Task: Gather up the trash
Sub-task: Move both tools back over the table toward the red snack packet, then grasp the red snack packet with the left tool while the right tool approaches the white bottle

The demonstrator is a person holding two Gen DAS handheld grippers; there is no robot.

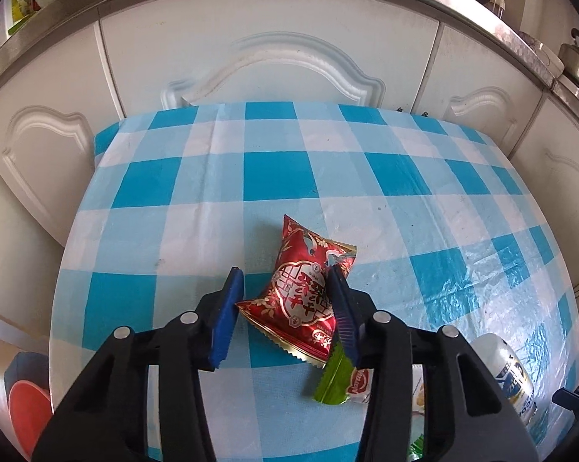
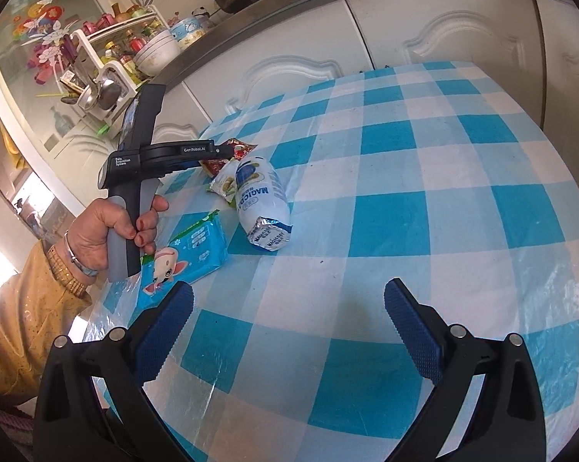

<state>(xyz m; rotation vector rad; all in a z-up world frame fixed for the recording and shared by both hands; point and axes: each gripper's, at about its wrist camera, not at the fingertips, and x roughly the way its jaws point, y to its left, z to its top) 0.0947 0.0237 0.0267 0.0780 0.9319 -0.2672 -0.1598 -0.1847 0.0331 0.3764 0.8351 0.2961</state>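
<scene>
My left gripper [image 1: 285,288] stands with its jaws spread around the red snack packet [image 1: 302,300], which lies flat on the checked tablecloth [image 1: 270,177]; the right-hand pad [image 1: 341,308] touches or overlaps the packet's edge, while the left-hand pad sits just clear of it, so nothing is clamped. Just behind the right-hand jaw lie a green wrapper [image 1: 331,381] and a white-and-red wrapper [image 1: 360,383], both partly hidden by the jaw's black frame. Further right, a white milk bottle [image 1: 509,373] lies on its side, cut off by the frame – its contents cannot be made out.

My right gripper [image 2: 289,312] hangs wide open over bare cloth, holding nothing. Ahead and to the left of its jaws lie the same bottle [image 2: 260,192], foil end toward me, a small pale wrapper [image 2: 224,184] touching it, and a blue tissue pack [image 2: 191,252] near the table's left edge. The left hand [image 2: 112,231] grips the other tool's handle there; the red packet [image 2: 231,154] is mostly hidden behind that tool.

Ahead of both jaw pairs the cloth runs open to the far edge – white cabinet doors [image 1: 274,54] stand just beyond. A red bin [image 1: 27,412] shows below the table, left of my left jaws, its inside hard to read.
</scene>
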